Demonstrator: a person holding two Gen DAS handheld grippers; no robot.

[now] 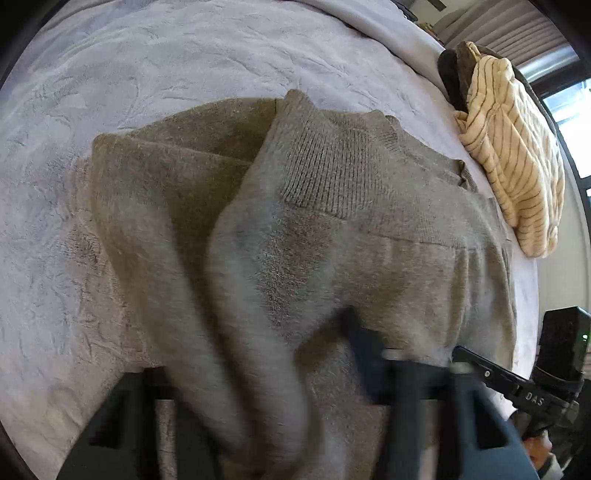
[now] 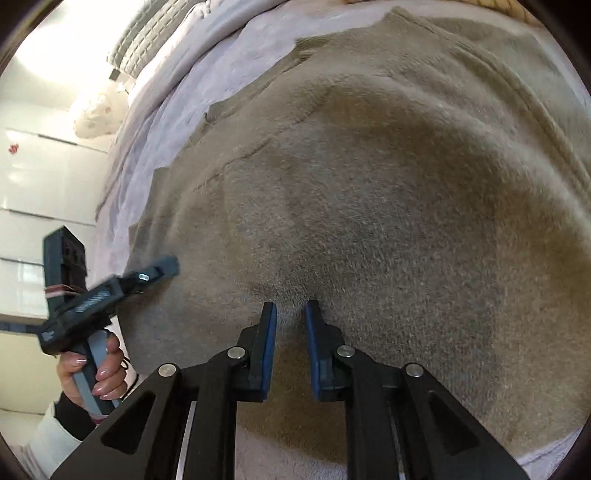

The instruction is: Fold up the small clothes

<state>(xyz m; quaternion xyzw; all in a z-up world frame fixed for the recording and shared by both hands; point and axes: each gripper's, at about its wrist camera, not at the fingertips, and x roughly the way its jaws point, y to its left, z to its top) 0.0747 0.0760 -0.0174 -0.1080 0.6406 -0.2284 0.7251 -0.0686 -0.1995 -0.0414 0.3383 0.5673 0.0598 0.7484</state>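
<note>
An olive-grey knit sweater (image 1: pixel 332 221) lies on a pale lilac blanket (image 1: pixel 129 74). In the left wrist view a fold of it hangs over my left gripper (image 1: pixel 280 354) and hides most of the fingers; the cloth looks bunched between them and the view is blurred. In the right wrist view the sweater (image 2: pixel 388 184) fills the frame. My right gripper (image 2: pixel 291 306) rests on it, blue pads a narrow gap apart with a pinch of knit between them. My left gripper (image 2: pixel 162 269) shows at the sweater's left edge, held by a hand.
A cream striped garment (image 1: pixel 513 147) lies on a dark item at the blanket's far right edge. The right gripper's body (image 1: pixel 535 387) shows at the lower right of the left wrist view. A pillow (image 2: pixel 155 33) and white cabinets (image 2: pixel 44 177) lie beyond the bed.
</note>
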